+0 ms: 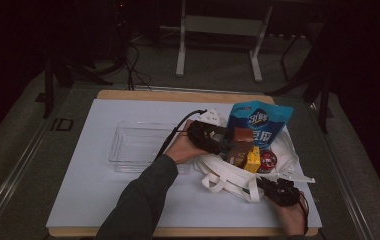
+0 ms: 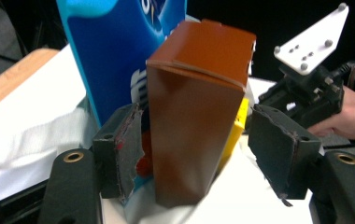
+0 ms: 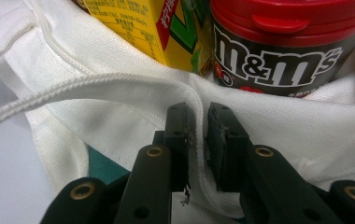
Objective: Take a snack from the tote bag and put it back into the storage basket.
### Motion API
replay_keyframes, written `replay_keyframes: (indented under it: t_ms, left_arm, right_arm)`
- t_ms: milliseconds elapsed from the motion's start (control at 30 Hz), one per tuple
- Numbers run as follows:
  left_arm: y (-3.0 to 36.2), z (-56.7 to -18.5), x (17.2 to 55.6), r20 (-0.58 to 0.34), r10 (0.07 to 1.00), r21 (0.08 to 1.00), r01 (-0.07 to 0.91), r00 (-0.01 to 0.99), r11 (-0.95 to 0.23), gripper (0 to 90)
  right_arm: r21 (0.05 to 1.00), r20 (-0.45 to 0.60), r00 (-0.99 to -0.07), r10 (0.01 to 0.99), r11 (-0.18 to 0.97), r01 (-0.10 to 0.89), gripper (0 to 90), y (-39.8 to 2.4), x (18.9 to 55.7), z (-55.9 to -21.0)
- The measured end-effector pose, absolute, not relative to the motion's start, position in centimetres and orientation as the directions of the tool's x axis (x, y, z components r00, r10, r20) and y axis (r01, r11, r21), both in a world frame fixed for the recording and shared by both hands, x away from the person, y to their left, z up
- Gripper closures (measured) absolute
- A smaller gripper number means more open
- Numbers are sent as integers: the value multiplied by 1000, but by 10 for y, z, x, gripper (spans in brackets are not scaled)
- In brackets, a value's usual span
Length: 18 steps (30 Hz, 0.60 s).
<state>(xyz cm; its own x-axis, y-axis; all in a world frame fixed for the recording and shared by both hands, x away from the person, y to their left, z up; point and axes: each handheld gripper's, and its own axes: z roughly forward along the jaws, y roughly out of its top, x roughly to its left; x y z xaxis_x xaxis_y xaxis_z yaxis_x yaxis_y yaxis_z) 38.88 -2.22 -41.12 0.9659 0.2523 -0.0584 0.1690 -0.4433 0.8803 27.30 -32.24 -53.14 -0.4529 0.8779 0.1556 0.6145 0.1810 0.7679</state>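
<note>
From the high view, nearest me I see my right gripper (image 1: 279, 191) at the near rim of the white tote bag (image 1: 228, 175), low on the white mat (image 1: 88, 190). The right gripper view adds what that one cannot: the jaws are pinched on the bag's stitched hem (image 3: 197, 140), with the fabric squeezed in the narrow gap between the pads. Just beyond the hem, inside the bag, stand a yellow drink carton (image 3: 143, 28) and a dark candy tub (image 3: 283, 51) with a red lid, side by side.

Farther in, my left gripper (image 1: 213, 137) sits at the bag's far-left side. Its own view shows the jaws spread wide on either side of a brown box (image 2: 196, 116) that stands upright in the bag. The left pad is close beside the box, the right pad is well clear, and neither is pressing on it. Behind the box leans a blue snack packet (image 2: 115, 51), and off to the right that view catches my other hand (image 2: 353, 116) and its gripper.

Beyond the bag, the high view shows a clear plastic tray (image 1: 138, 145) lying on the mat to the left.
</note>
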Motion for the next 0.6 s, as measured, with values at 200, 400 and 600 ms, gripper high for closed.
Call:
replay_keyframes:
  t_ms: [200,400,600]
  left_arm:
    - [-28,-414,397,-82,238,887,180,968,-425,313]
    - [-33,-409,404,-101,210,896,181,972,-405,295]
    - [-44,-410,404,-86,210,892,169,974,-420,288]
  right_arm:
    - [768,155,-455,877,183,614,782,-322,273,-531]
    - [768,156,-459,874,186,613,782,-323,273,-531]
    - [767,156,-461,873,187,613,782,-323,273,-531]
